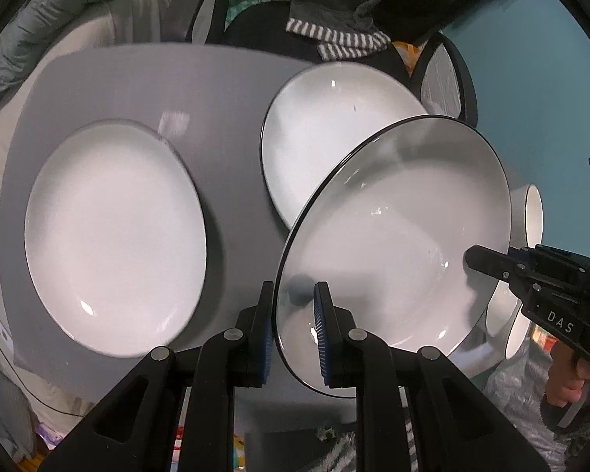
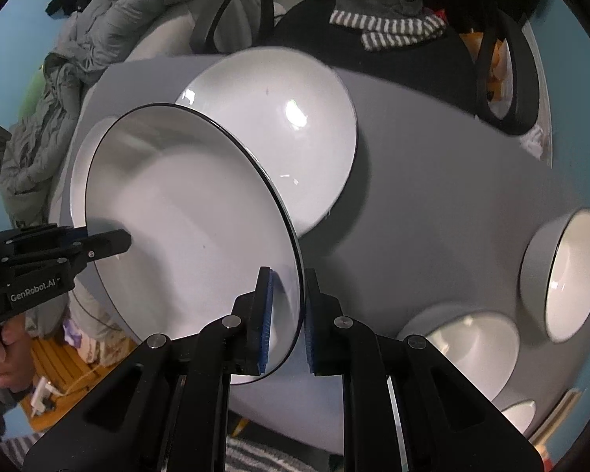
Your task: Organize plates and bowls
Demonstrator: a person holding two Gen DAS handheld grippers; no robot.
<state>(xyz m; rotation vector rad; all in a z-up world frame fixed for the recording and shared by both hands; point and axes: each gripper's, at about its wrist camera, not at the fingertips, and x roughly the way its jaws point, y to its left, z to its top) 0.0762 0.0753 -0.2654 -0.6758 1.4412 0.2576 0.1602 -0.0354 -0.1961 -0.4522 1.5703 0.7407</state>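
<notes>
While both grippers clamp its rim from opposite sides, black-rimmed plate (image 1: pixel 393 236) hangs tilted above counter (image 1: pixel 224 90): left gripper (image 1: pixel 293 326) and right gripper (image 2: pixel 287 314) closed on it. Step: stacking. Next, likely: lowering onto a resting plate (image 1: pixel 115 236); bowls (image 2: pixel 570 279) unsorted.

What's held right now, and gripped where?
One black-rimmed white plate, tilted above the gray table. Left gripper and right gripper each clamp its rim, on opposite edges.

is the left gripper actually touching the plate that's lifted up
Touching. In the left wrist view the left gripper has its blue pads closed on the black rim of the raised plate, one pad on each face, with no gap showing.
</notes>
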